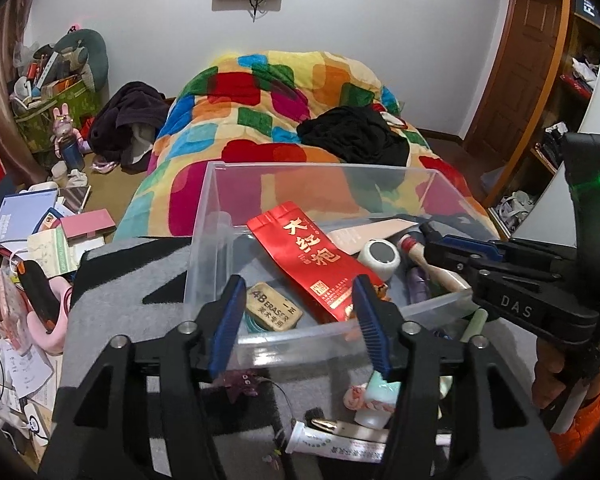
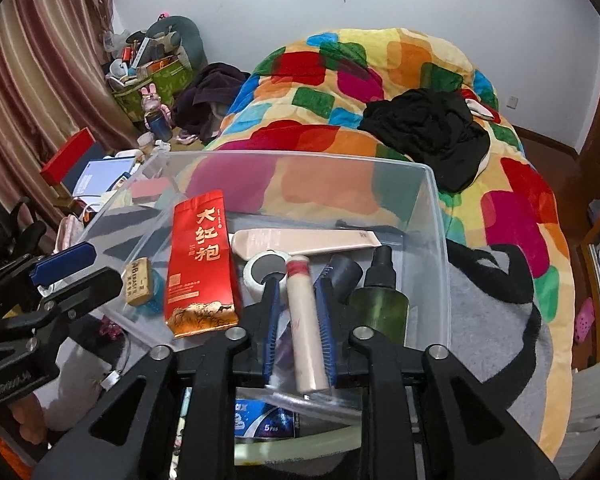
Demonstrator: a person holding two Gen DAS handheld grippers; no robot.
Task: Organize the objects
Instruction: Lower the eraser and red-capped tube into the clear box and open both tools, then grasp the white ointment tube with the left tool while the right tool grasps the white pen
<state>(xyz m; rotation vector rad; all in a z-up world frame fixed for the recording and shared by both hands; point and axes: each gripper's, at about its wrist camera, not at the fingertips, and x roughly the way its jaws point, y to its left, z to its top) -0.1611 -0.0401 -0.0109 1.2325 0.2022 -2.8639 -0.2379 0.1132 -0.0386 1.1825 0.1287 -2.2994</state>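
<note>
A clear plastic bin (image 1: 216,216) (image 2: 436,216) sits on a grey and black blanket. In it lie a red tea packet (image 1: 312,264) (image 2: 200,264), a 4B eraser (image 1: 272,306) (image 2: 138,280), a white tape roll (image 1: 380,258) (image 2: 264,266), a pink tube (image 2: 304,242) and a green spray bottle (image 2: 380,300). My right gripper (image 2: 298,292) is shut on a cream cylindrical tube (image 2: 306,328) and holds it over the bin's near edge. My left gripper (image 1: 298,324) is open and empty at the bin's near wall.
Loose items lie on the blanket before the bin: a white tube (image 1: 332,444), a small figurine (image 1: 368,396), a blue packet (image 2: 260,424). A bed with a colourful quilt (image 1: 284,108) and black clothes (image 1: 352,136) lies beyond. Clutter fills the floor at left (image 1: 40,240).
</note>
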